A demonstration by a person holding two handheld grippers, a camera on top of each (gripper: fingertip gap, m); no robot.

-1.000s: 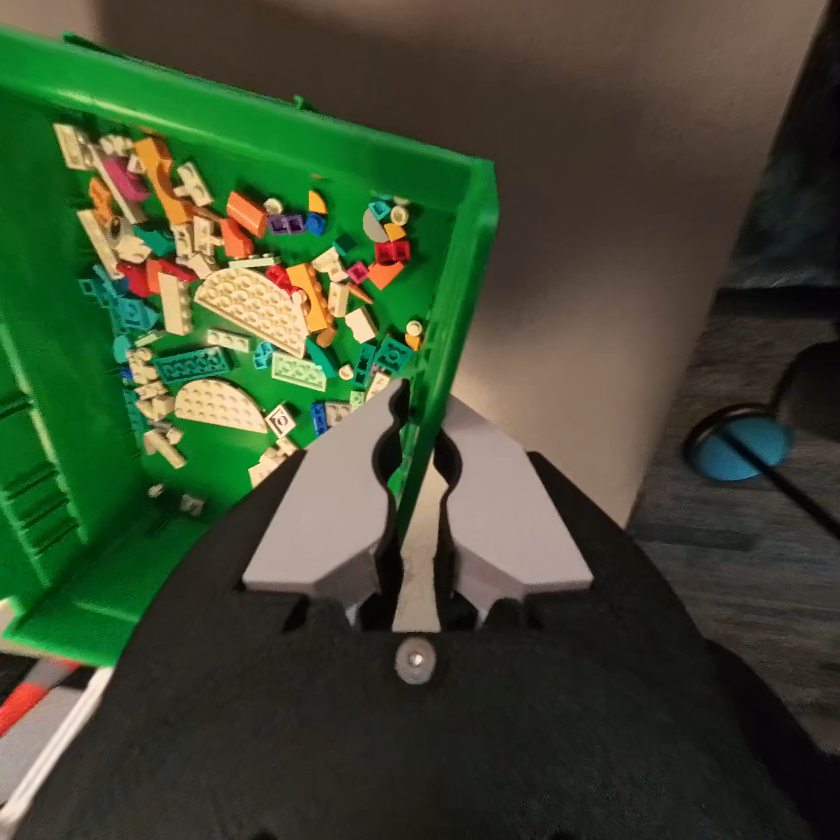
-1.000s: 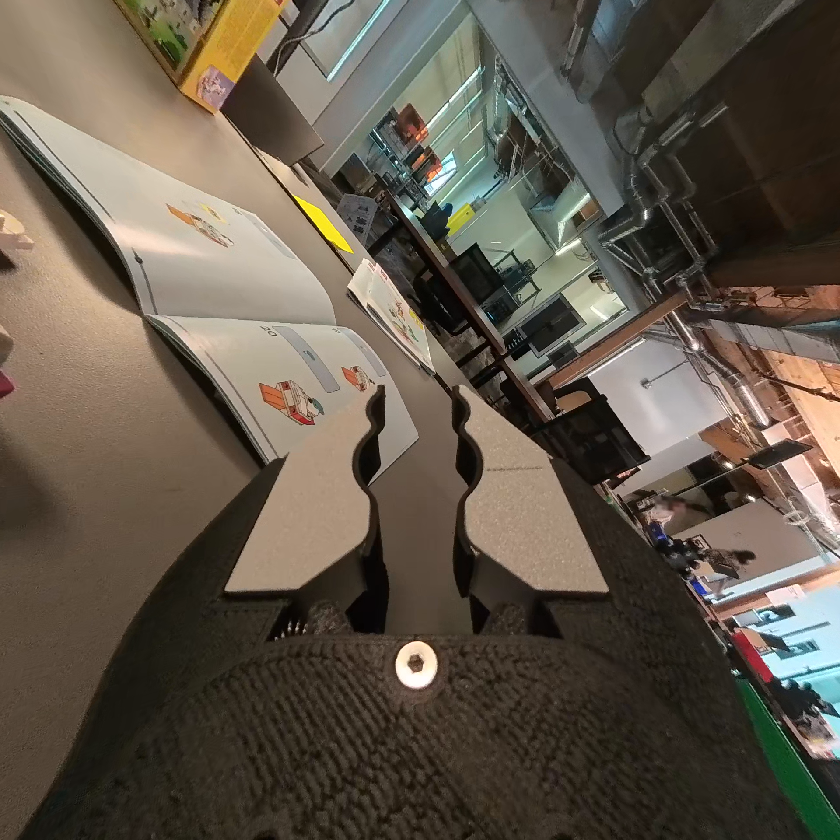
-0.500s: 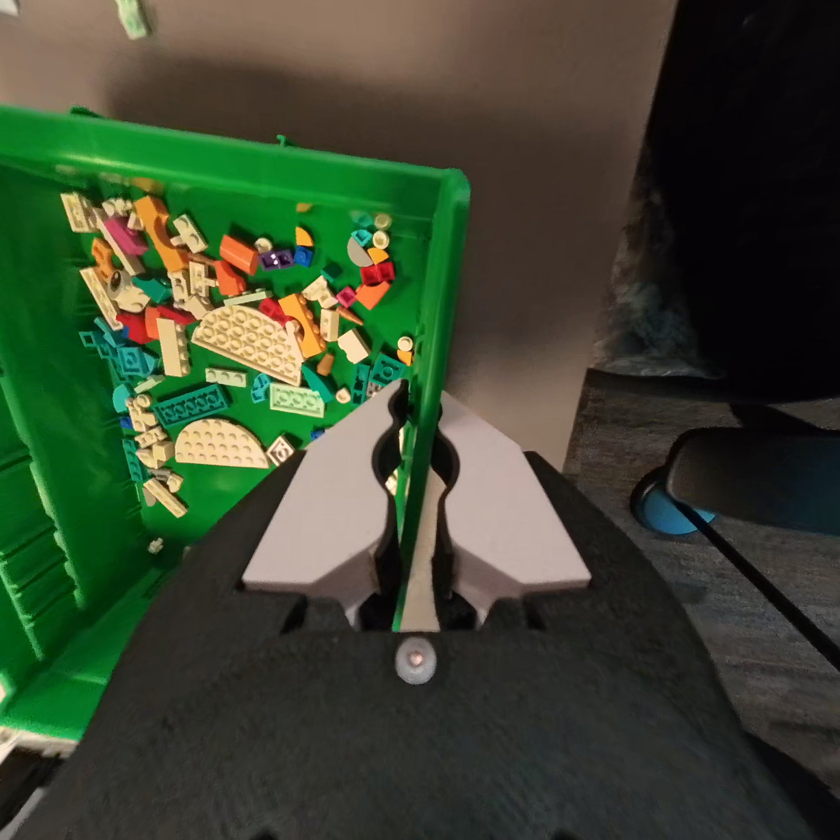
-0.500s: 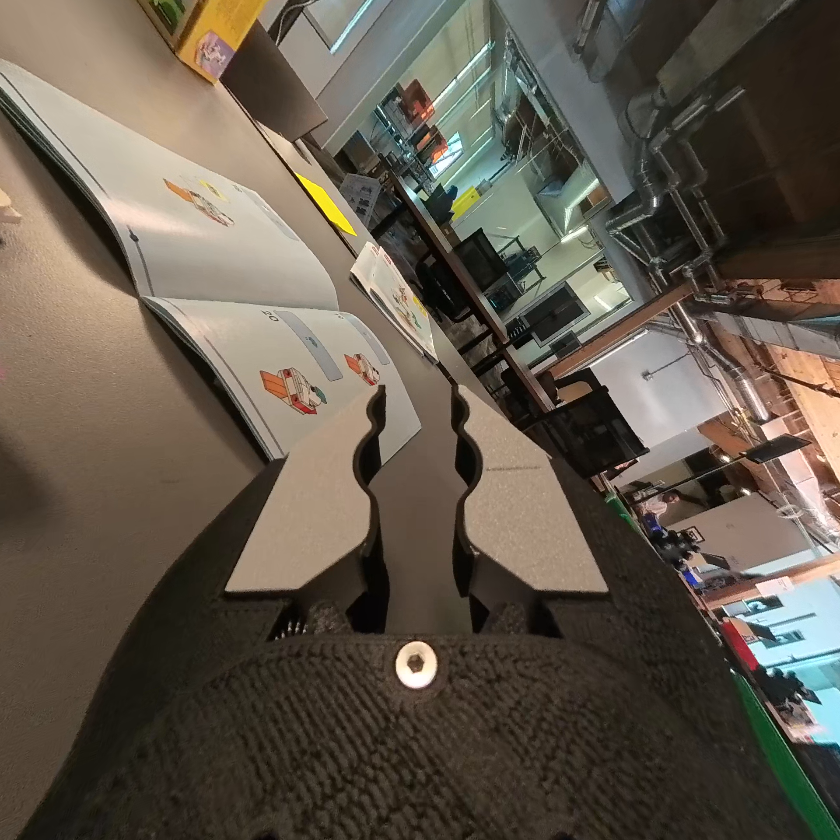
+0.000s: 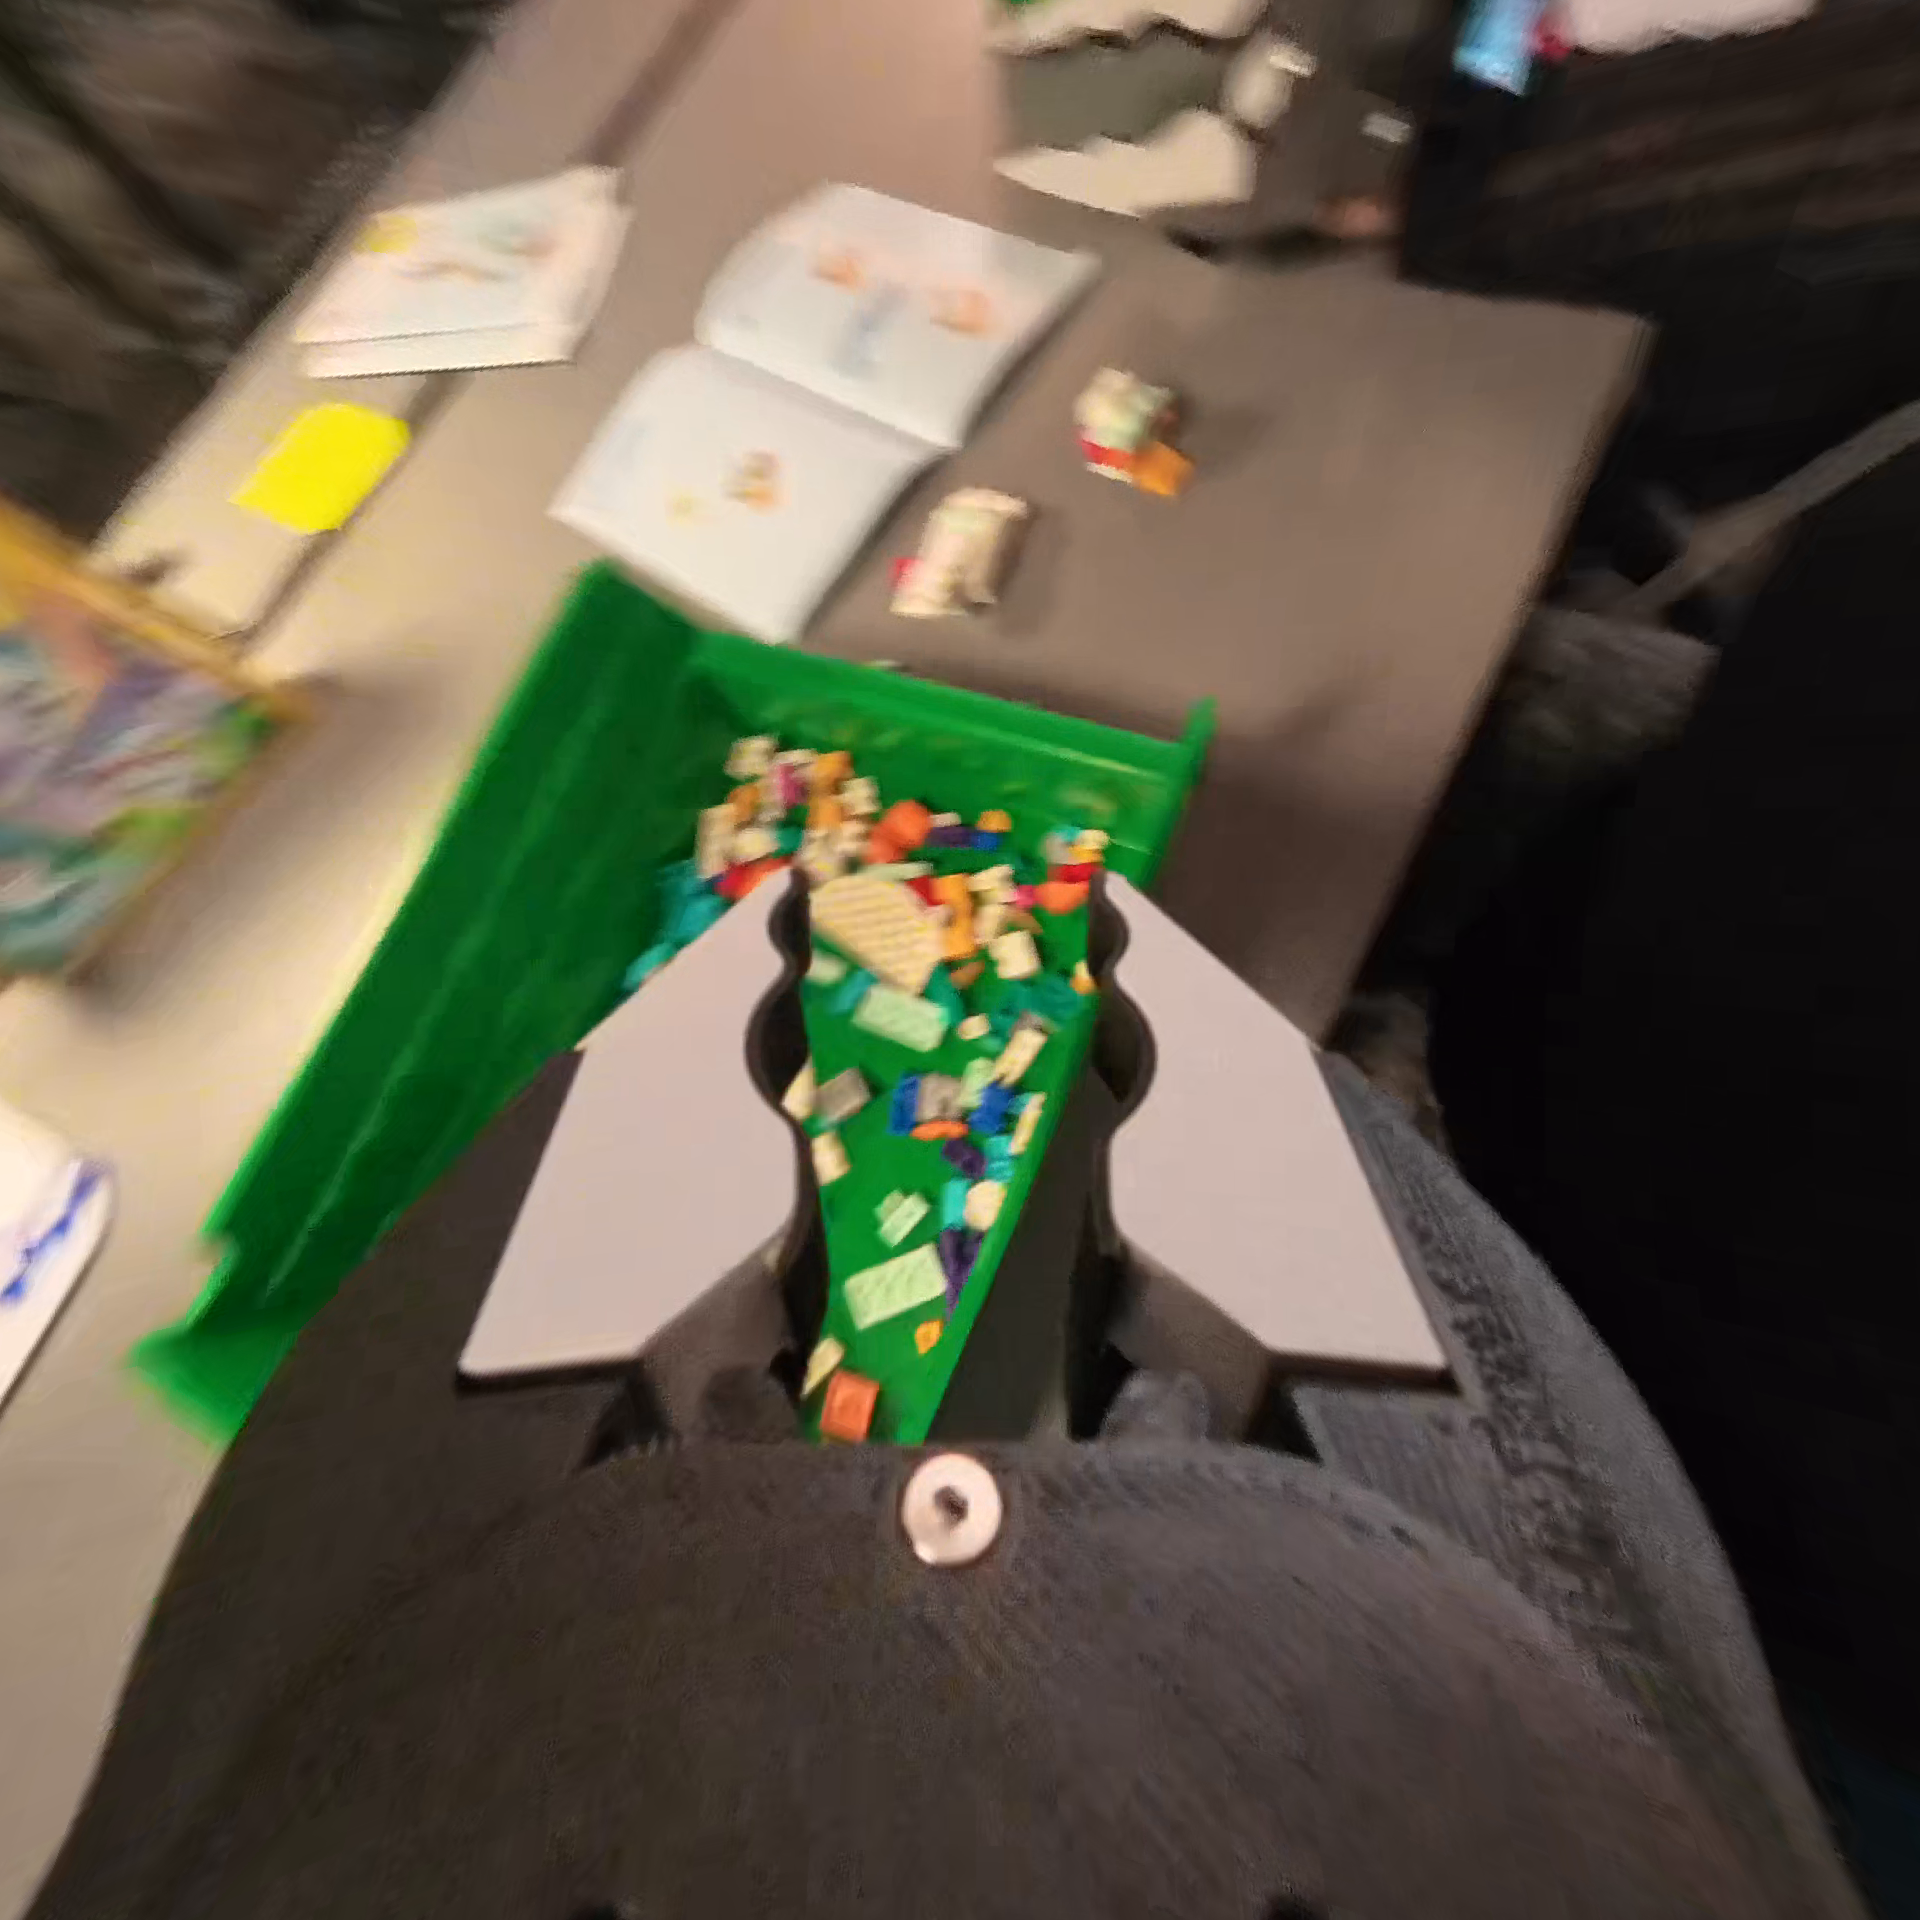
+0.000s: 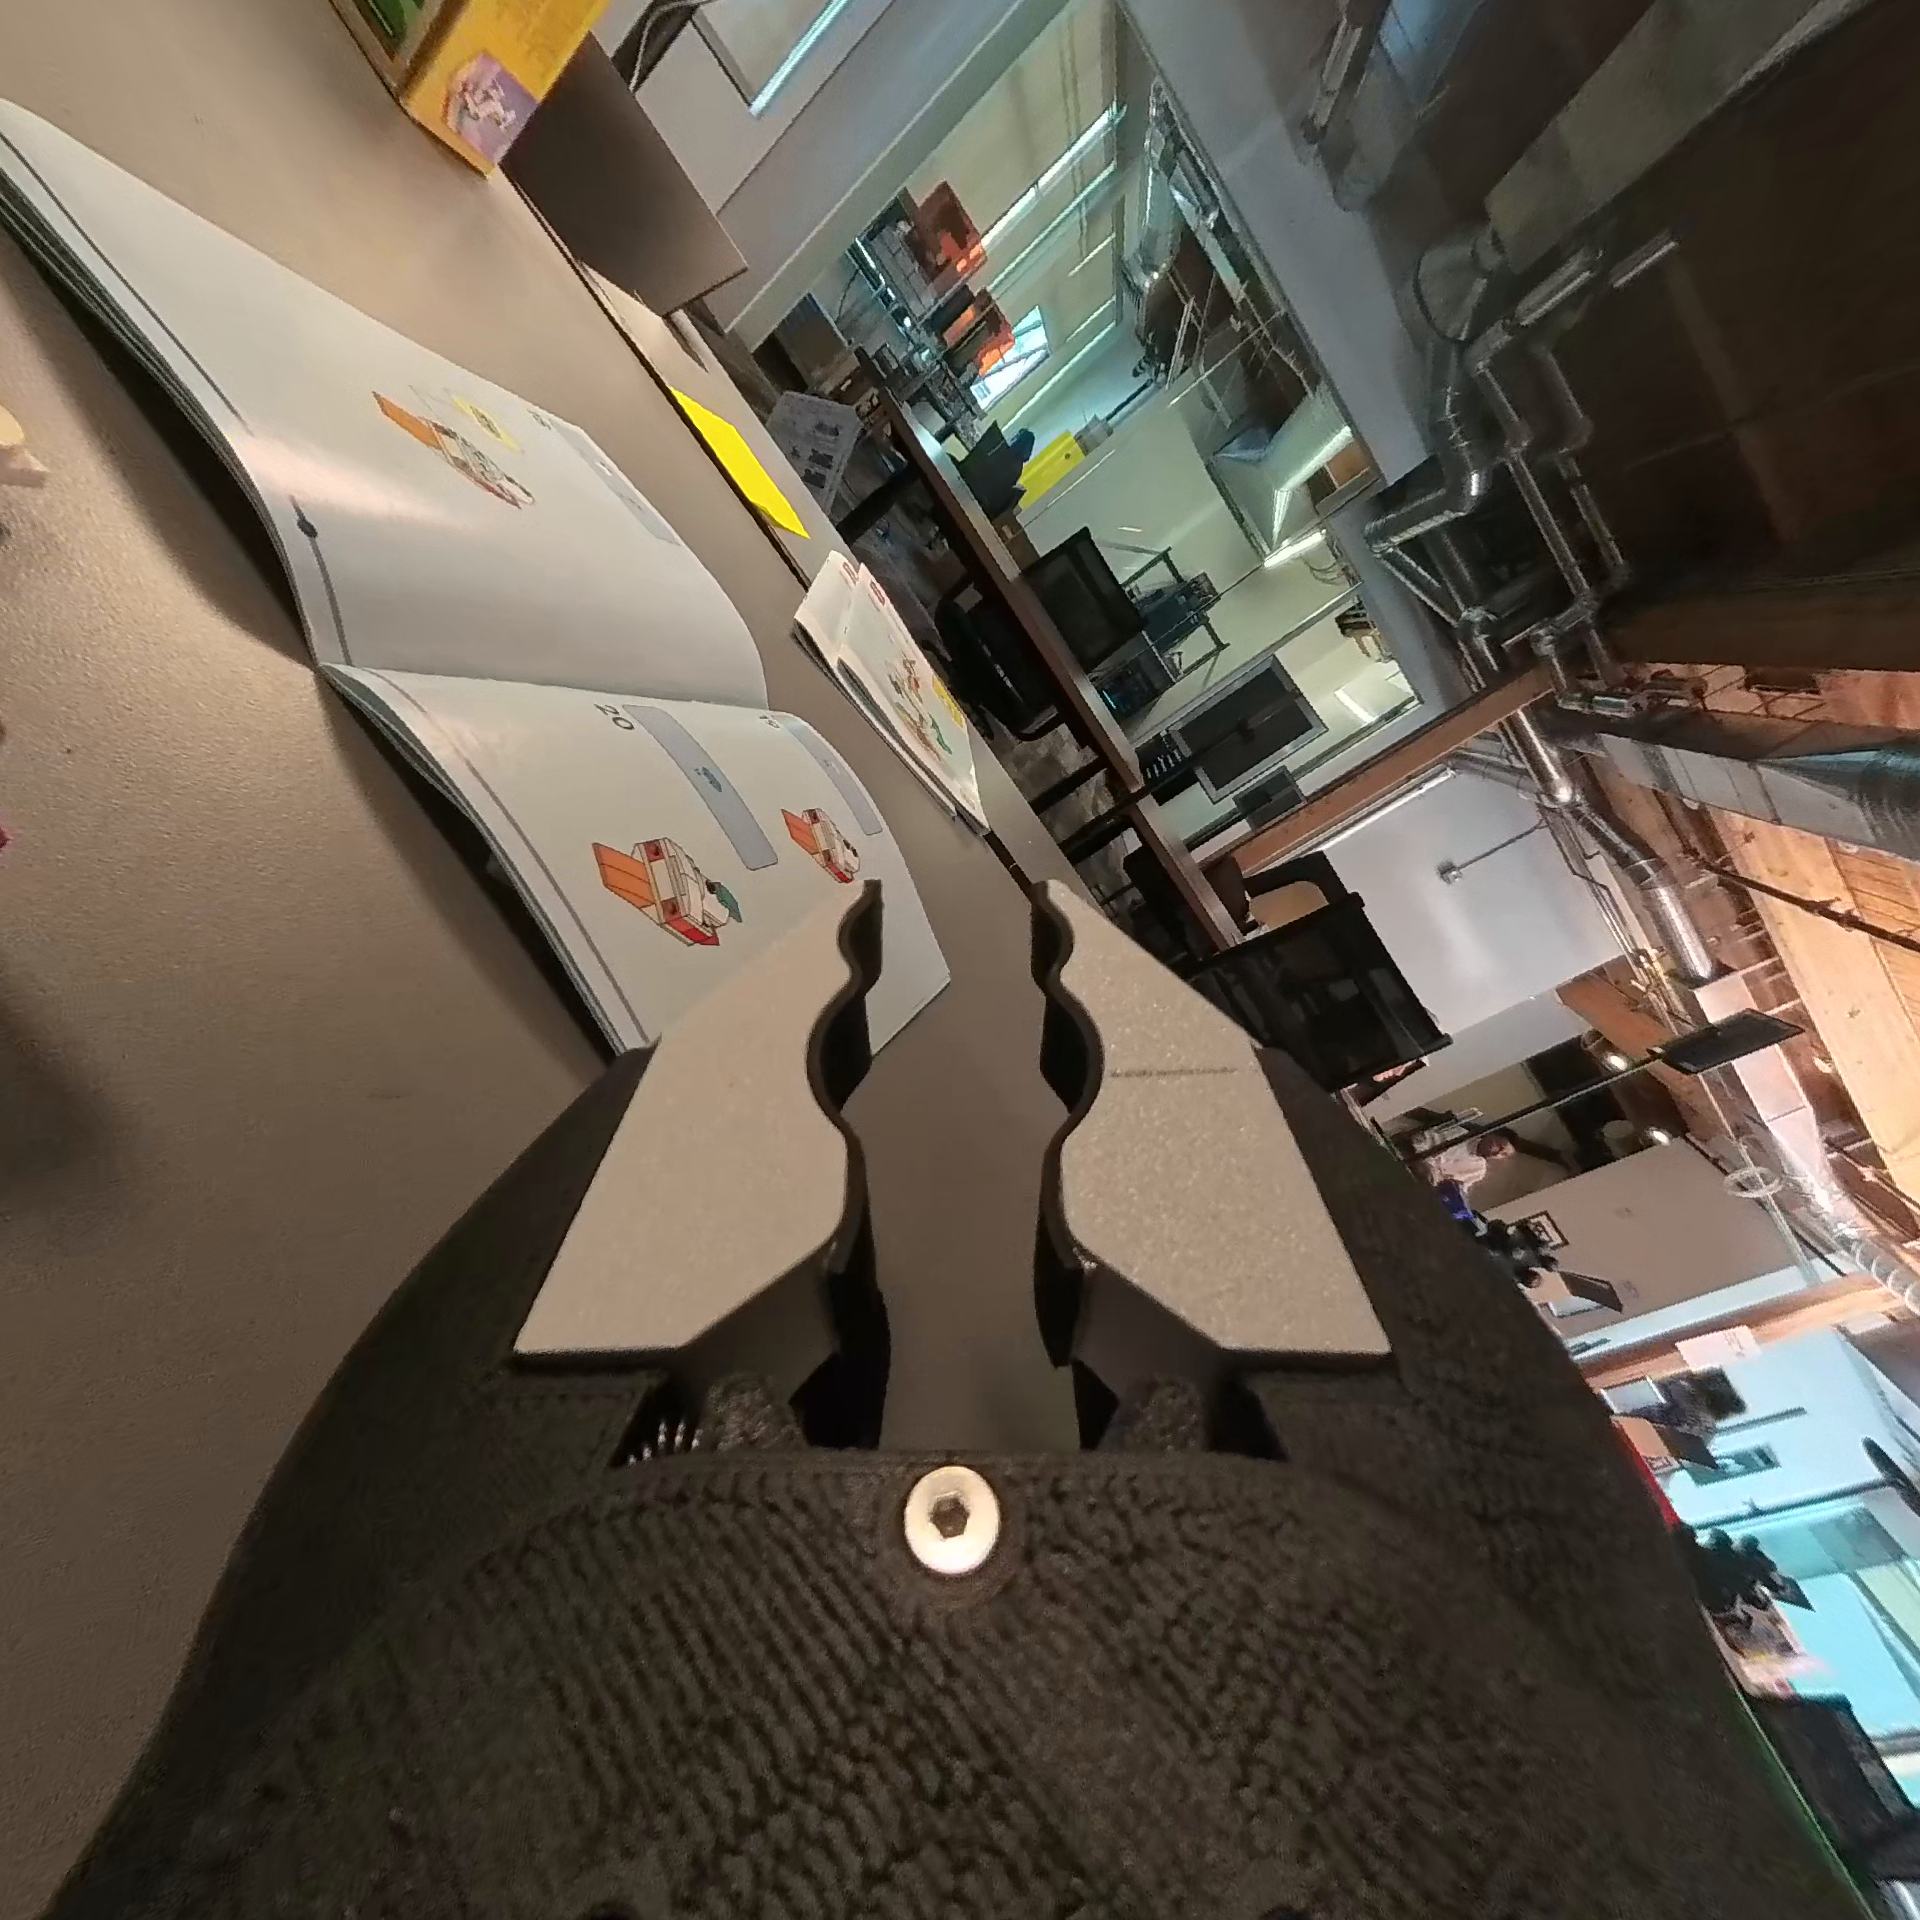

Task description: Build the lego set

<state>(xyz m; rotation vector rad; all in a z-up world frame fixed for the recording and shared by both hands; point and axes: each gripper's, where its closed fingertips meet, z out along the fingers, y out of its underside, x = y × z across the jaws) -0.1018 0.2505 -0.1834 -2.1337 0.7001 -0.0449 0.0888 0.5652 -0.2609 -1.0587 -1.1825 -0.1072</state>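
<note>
A green tray [image 5: 499,935] holds several loose bricks [image 5: 914,956] in white, orange, teal and blue. My left gripper [image 5: 940,883] is open above the tray and looks down into it; the view is blurred. Two small part-built models [image 5: 961,551] [image 5: 1127,426] stand on the grey table beyond the tray. An open instruction booklet [image 5: 821,416] lies beside them. My right gripper [image 6: 951,899] is open and empty, tilted sideways low over the table, with the open booklet [image 6: 582,644] just ahead of its fingers.
A second booklet [image 5: 468,275] and a yellow sheet [image 5: 317,468] lie farther back on the table [image 5: 1351,520]. A set box [image 5: 94,769] stands left of the tray. The right wrist view shows the box [image 6: 488,73] and a workshop hall behind. My hands' fingertips stand some 40 cm from each other.
My left gripper has let go of the tray's right wall, opened wide and lifted back above the tray. The right gripper has barely moved.
</note>
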